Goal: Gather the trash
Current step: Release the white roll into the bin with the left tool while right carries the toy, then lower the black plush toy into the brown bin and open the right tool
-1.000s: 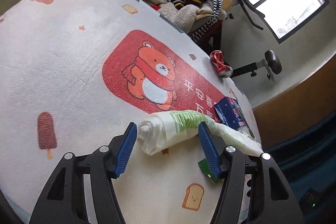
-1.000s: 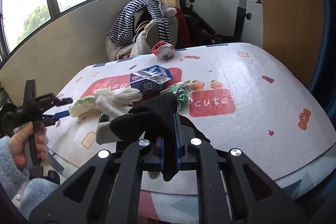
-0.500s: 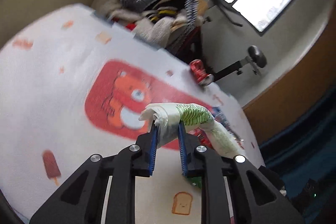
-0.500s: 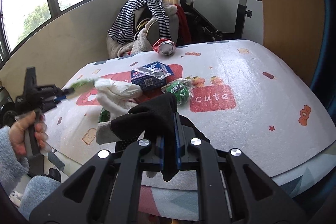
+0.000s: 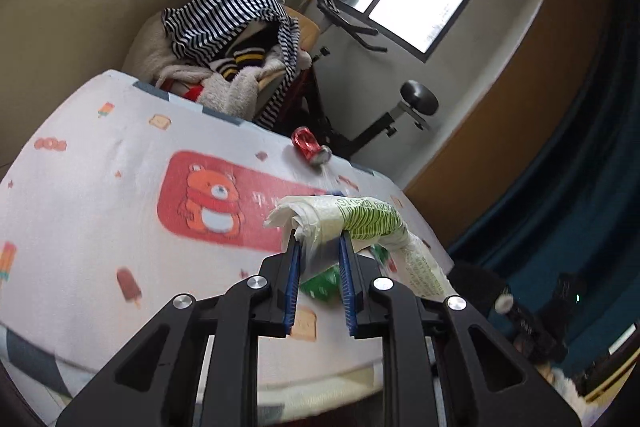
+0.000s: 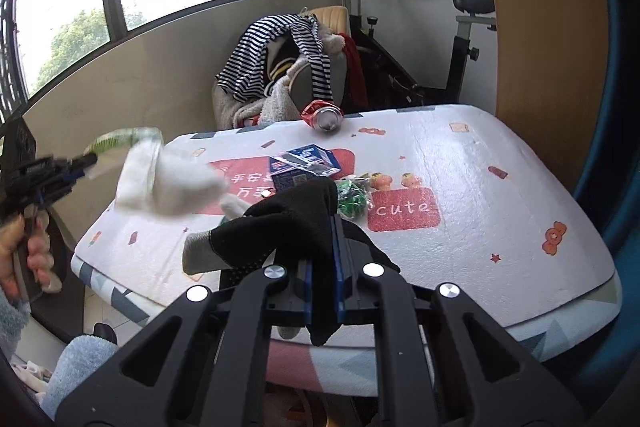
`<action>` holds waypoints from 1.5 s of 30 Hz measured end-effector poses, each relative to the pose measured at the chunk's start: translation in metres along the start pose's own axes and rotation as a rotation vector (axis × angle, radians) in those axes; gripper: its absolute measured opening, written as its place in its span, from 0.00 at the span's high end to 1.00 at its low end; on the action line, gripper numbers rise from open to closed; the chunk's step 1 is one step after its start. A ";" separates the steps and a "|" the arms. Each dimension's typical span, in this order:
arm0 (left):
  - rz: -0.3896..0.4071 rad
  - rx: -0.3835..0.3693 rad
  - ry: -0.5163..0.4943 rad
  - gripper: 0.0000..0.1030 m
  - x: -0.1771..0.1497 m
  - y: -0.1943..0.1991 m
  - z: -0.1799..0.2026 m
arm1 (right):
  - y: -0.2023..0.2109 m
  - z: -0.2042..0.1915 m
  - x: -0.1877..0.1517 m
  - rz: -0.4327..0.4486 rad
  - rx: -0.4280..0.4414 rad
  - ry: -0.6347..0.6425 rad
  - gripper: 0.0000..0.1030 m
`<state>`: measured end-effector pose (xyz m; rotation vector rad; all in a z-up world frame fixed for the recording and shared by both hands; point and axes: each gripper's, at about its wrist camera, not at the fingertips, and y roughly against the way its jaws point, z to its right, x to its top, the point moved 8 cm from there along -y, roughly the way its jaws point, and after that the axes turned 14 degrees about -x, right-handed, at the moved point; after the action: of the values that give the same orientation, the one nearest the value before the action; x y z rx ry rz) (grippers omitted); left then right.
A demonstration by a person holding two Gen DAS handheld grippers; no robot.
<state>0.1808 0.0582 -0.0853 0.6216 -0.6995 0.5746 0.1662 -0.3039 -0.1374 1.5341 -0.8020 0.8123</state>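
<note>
Two grippers: both clamped on something, seen across the padded table with cartoon print (image 6: pixel 480 147)
Left gripper (image 5: pixel 319 247): blue pads pinch the crumpled white plastic bag with green print (image 5: pixel 344 215); bag is lifted off the table, its tail drooping right
Left hand (image 6: pixel 24 251): wraps the handle at the left edge of the right-wrist view
Right gripper (image 6: pixel 322 227): fingers shut on a black fabric glove with a grey fingertip (image 6: pixel 288 223), held over the near table edge
Blue carton (image 6: pixel 304 167): on the red panel, mid-table
Green wrapper (image 6: pixel 352 199): just right of the carton
Crushed red soda can (image 6: pixel 324 115): on its side at the far edge
</note>
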 end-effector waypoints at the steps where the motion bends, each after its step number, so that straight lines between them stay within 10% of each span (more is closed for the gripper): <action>1: -0.012 -0.012 -0.002 0.83 -0.010 0.005 0.003 | 0.005 -0.002 0.000 0.006 0.002 0.008 0.89; 16: -0.200 -0.011 0.043 0.82 -0.157 0.051 0.003 | 0.040 -0.029 -0.024 0.002 0.024 0.103 0.89; 32: -0.379 0.081 -0.008 0.80 -0.202 0.005 0.011 | 0.042 -0.035 -0.038 -0.019 0.025 0.127 0.89; 36: -0.382 0.069 -0.029 0.32 -0.205 0.001 0.014 | 0.040 -0.033 -0.040 -0.028 0.031 0.119 0.89; 45: -0.326 0.096 -0.110 0.07 -0.189 0.012 0.024 | 0.035 -0.047 -0.069 -0.109 0.233 0.107 0.85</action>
<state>0.0441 -0.0011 -0.2049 0.8423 -0.6584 0.2741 0.0974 -0.2575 -0.1733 1.7077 -0.5553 0.9230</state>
